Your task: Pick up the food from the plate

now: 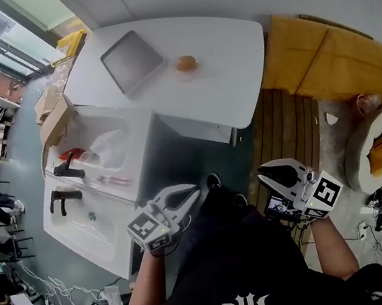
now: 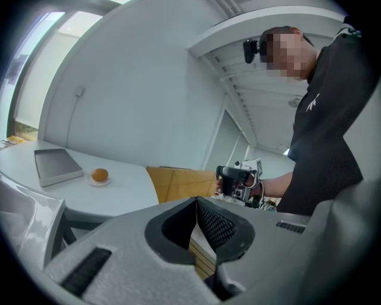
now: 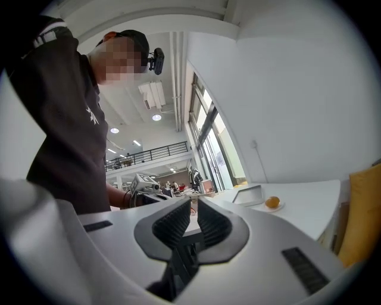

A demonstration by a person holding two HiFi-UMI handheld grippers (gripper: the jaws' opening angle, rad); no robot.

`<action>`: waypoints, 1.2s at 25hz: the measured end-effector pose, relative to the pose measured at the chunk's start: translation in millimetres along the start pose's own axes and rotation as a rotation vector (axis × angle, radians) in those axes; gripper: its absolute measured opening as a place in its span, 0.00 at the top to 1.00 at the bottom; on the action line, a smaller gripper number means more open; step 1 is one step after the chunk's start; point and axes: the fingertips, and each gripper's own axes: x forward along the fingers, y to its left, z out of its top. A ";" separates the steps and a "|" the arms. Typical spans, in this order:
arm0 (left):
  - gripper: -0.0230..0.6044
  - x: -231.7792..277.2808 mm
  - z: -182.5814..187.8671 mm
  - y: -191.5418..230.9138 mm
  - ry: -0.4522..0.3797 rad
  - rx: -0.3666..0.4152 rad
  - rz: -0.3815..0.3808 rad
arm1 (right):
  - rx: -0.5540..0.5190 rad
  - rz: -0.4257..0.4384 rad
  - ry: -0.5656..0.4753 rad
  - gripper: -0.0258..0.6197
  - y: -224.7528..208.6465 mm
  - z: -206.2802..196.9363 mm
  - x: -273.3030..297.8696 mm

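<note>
A round orange-brown piece of food [image 1: 185,63] sits on a small plate [image 1: 187,73] on the white table [image 1: 234,57], to the right of a grey tray [image 1: 132,61]. Both grippers hang well short of the table, close to the person's body. My left gripper [image 1: 195,191] is shut with nothing in it; in its own view the pads [image 2: 217,223] meet at the tip, and the food [image 2: 99,174] lies far off at the left. My right gripper [image 1: 263,172] is also shut and empty. Its view has the food [image 3: 272,202] far away at the right.
A white sink unit [image 1: 81,220] with black taps stands left of my left gripper. Orange cushions [image 1: 325,52] lie right of the table, above a wooden slatted floor [image 1: 293,127]. A round pet bed [image 1: 377,147] is at the far right. Cardboard boxes [image 1: 55,111] sit at the table's left.
</note>
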 end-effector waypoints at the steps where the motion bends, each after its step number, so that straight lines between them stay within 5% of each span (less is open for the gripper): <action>1: 0.95 2.3 2.7 6.4 -0.006 -0.004 -0.002 | -0.002 -0.012 0.007 0.95 -4.5 0.4 0.9; 14: 0.95 16.3 37.6 121.2 -0.053 -0.038 -0.043 | -0.029 -0.054 0.099 0.95 -74.2 19.2 90.7; 17: 0.95 16.7 45.1 143.9 -0.033 0.009 -0.022 | -0.027 -0.040 0.070 0.95 -85.4 34.9 121.0; 21: 0.95 7.1 55.6 163.7 -0.088 0.001 -0.060 | -0.053 -0.037 0.118 0.95 -95.3 34.0 155.4; 30: 0.95 22.6 57.4 200.4 -0.068 -0.051 -0.102 | -0.091 -0.024 0.164 0.95 -131.7 43.0 194.0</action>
